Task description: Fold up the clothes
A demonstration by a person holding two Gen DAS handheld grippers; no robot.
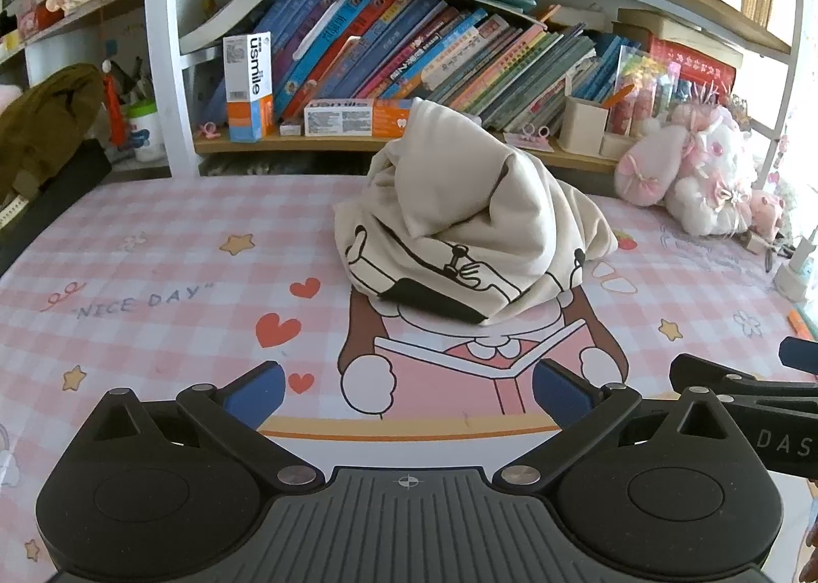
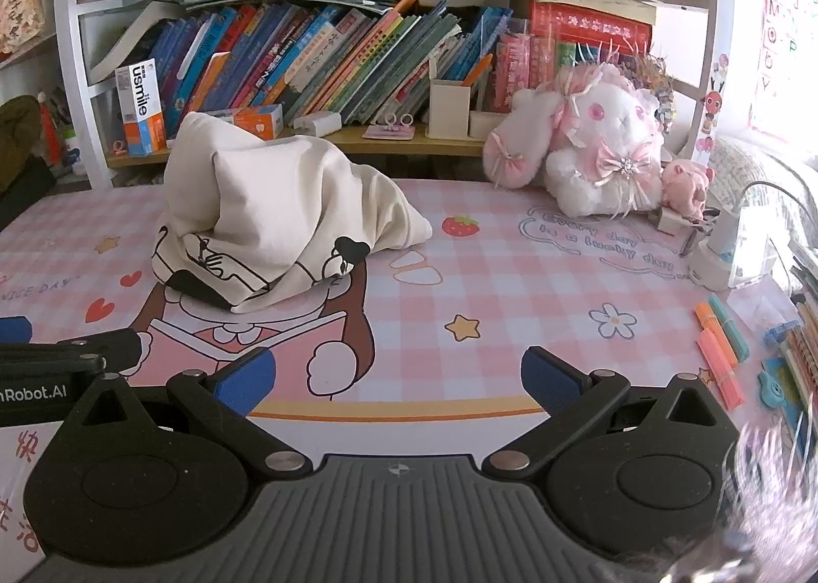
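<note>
A cream garment [image 1: 460,215] with a black cartoon print lies crumpled in a heap on the pink checked desk mat [image 1: 168,266]. In the right wrist view the same garment [image 2: 271,210] sits to the upper left on the mat [image 2: 511,286]. My left gripper [image 1: 409,391] hovers open over the mat, well short of the heap, with nothing between its blue pads [image 1: 258,391]. My right gripper [image 2: 399,381] is also open and empty, to the right of the heap. Each gripper's body shows at the edge of the other's view.
A bookshelf [image 1: 409,56] full of books runs along the back of the desk. A pink and white plush rabbit [image 2: 598,148] leans at the back right. Pens, highlighters [image 2: 721,343] and a charger lie along the right edge. A toothpaste box [image 1: 248,87] stands on the shelf.
</note>
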